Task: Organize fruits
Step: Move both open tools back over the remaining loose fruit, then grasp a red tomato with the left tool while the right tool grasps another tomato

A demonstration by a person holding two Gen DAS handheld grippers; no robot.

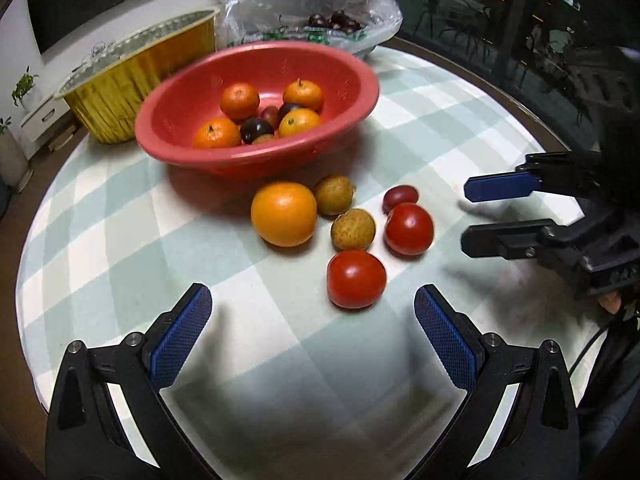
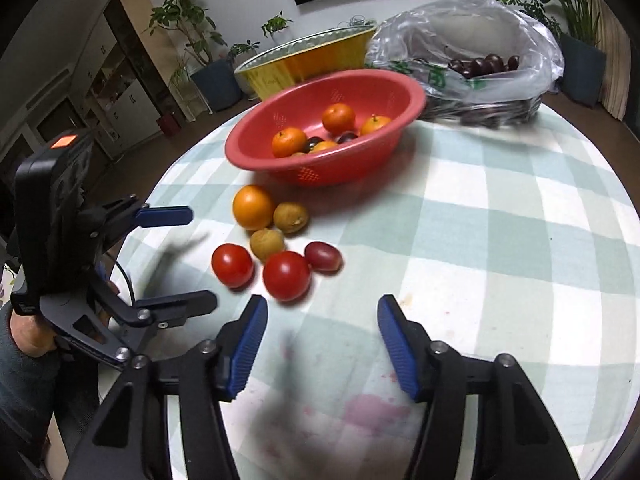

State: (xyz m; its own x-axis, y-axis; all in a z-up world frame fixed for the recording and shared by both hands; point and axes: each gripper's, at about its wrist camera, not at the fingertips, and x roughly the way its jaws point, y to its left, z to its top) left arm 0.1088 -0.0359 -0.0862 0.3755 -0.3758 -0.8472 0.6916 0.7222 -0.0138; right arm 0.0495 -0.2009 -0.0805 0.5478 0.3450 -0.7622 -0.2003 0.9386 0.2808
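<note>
A red bowl (image 1: 256, 60) (image 2: 384, 92) holds several small oranges and dark plums. In front of it, loose on the checked tablecloth, lie a large orange (image 1: 284, 214) (image 2: 253, 207), two brownish longans (image 1: 353, 229) (image 2: 267, 244), two red tomatoes (image 1: 356, 279) (image 2: 286, 275) and a small dark red one (image 1: 400, 196) (image 2: 323, 256). My left gripper (image 1: 312, 296) (image 2: 200, 258) stands open just short of the nearest tomato, nothing between its fingers. My right gripper (image 2: 322, 302) (image 1: 466, 216) is open too, empty, right of the fruit cluster.
A gold foil pan (image 1: 140, 68) (image 2: 312, 56) and a clear plastic bag (image 1: 320, 4) (image 2: 480, 40) with dark fruit stand behind the bowl. The round table's edge (image 1: 500, 92) curves close on the right. Purple stains (image 2: 372, 404) mark the cloth under the right gripper.
</note>
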